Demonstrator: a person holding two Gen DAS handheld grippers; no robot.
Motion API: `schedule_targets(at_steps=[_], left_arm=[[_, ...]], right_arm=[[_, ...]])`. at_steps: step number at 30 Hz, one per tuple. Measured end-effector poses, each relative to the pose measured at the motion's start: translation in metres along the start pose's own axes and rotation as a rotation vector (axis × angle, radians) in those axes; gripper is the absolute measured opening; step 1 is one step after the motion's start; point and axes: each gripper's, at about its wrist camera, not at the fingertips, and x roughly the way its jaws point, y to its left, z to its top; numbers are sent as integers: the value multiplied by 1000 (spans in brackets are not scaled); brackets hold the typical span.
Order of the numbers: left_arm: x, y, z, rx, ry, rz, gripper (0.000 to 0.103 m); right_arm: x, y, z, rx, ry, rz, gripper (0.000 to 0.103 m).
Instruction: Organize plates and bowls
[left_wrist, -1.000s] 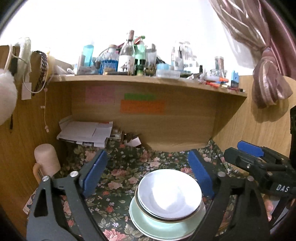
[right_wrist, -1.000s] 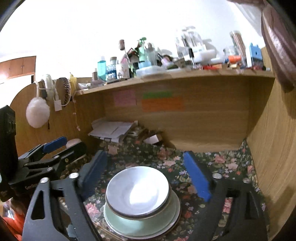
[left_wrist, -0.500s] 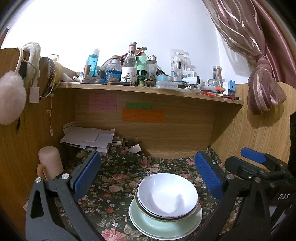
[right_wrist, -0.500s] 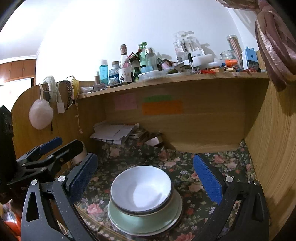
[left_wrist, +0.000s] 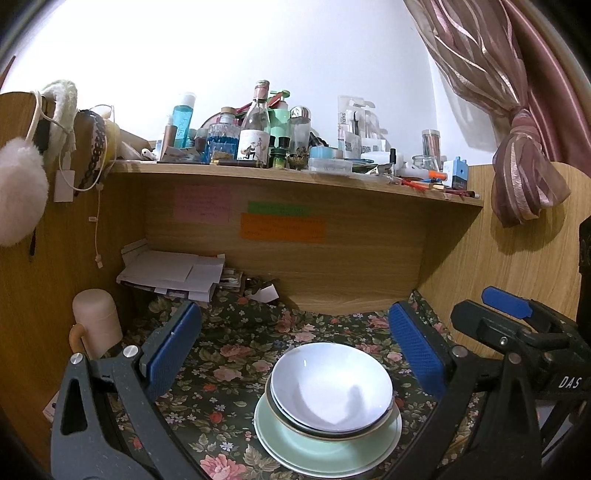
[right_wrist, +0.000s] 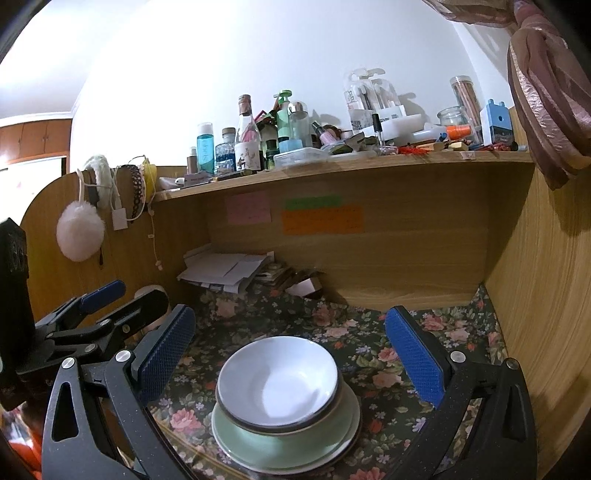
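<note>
Both claws, left (left_wrist: 291, 345) and right (right_wrist: 290, 345), hang open over my stacked bowls (right_wrist: 277, 384); I judge a square, level approach safest.

We read "DAS" in white on the black right gripper (left_wrist: 524, 332) body, sticky notes (left_wrist: 282, 228) written on but illegible to us, bottle labels unreadable.

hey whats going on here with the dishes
A person is tidying dishes with a handheld gripper in each hand. The left gripper and right gripper are both open and hold nothing. Between them, on the floral tablecloth, sits one stack: a white bowl nested in another bowl, on a pale green plate. Neither gripper touches the stack, so the dishes look gathered already.
</note>
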Motion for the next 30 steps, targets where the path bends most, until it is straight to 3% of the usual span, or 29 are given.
schedule_targets(at_steps=[30], left_arm=[[4,-6,-1,-7,0,-20,103]], right_arm=[[4,-3,0,10,4,-4,103]])
